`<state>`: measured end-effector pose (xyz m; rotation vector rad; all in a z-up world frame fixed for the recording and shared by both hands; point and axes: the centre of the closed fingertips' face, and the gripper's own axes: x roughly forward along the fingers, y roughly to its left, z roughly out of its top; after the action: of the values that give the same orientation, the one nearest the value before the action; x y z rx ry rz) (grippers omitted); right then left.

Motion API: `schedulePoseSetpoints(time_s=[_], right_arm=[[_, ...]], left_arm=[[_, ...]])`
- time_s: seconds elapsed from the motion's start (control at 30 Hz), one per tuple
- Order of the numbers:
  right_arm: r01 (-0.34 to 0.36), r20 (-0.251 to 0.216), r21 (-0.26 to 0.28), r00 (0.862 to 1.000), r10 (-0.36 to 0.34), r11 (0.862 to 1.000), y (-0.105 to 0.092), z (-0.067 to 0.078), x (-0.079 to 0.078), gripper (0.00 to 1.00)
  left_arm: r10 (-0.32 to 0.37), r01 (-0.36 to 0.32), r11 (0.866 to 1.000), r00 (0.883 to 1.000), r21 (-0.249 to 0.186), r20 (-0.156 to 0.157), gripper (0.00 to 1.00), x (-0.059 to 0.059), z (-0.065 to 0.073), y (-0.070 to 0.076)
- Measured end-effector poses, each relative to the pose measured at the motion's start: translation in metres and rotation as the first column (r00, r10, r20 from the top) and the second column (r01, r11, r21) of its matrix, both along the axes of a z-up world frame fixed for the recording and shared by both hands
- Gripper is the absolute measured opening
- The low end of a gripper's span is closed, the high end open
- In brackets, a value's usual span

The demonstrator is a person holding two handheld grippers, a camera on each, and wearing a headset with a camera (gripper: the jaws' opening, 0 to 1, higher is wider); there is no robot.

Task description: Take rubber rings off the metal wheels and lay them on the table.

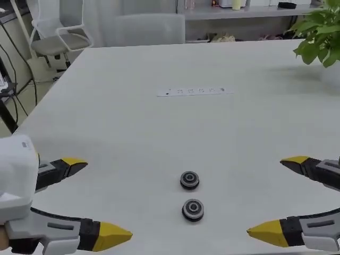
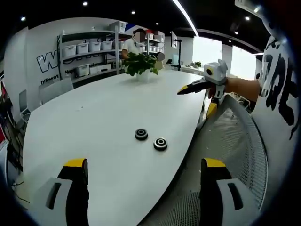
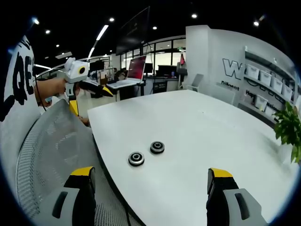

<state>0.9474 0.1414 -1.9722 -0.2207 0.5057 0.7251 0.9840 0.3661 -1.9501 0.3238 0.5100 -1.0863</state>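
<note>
Two small metal wheels with black rubber rings lie flat on the white table (image 1: 133, 122). The far wheel (image 1: 189, 180) (image 2: 141, 134) (image 3: 157, 147) sits just behind the near wheel (image 1: 193, 209) (image 2: 160, 144) (image 3: 136, 158), by the front edge. My left gripper (image 1: 103, 197) (image 2: 145, 165) is open, well to the left of the wheels, with nothing between its yellow-tipped jaws. My right gripper (image 1: 268, 195) (image 3: 153, 172) is open, well to the right of them, and holds nothing either. Both jaw pairs point inward at the wheels.
A socket strip (image 1: 194, 91) is set flush in the table's middle. A potted plant (image 1: 319, 37) stands at the back right. An office chair (image 1: 56, 32) is behind the far left corner. A mesh chair back (image 2: 225, 136) is at the near edge.
</note>
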Motion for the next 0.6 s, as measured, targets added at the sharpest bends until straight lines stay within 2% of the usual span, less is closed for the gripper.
schedulePoseSetpoints(time_s=[0.6], right_arm=[[-0.014, 0.01, 0.008, 1.0, 0.013, 1.0, 0.0027, -0.0001, 0.0039, 0.99]], left_arm=[[-0.006, 0.006, 1.0, 1.0, 0.013, -0.005, 0.98, 0.0013, -0.0028, -0.0003]])
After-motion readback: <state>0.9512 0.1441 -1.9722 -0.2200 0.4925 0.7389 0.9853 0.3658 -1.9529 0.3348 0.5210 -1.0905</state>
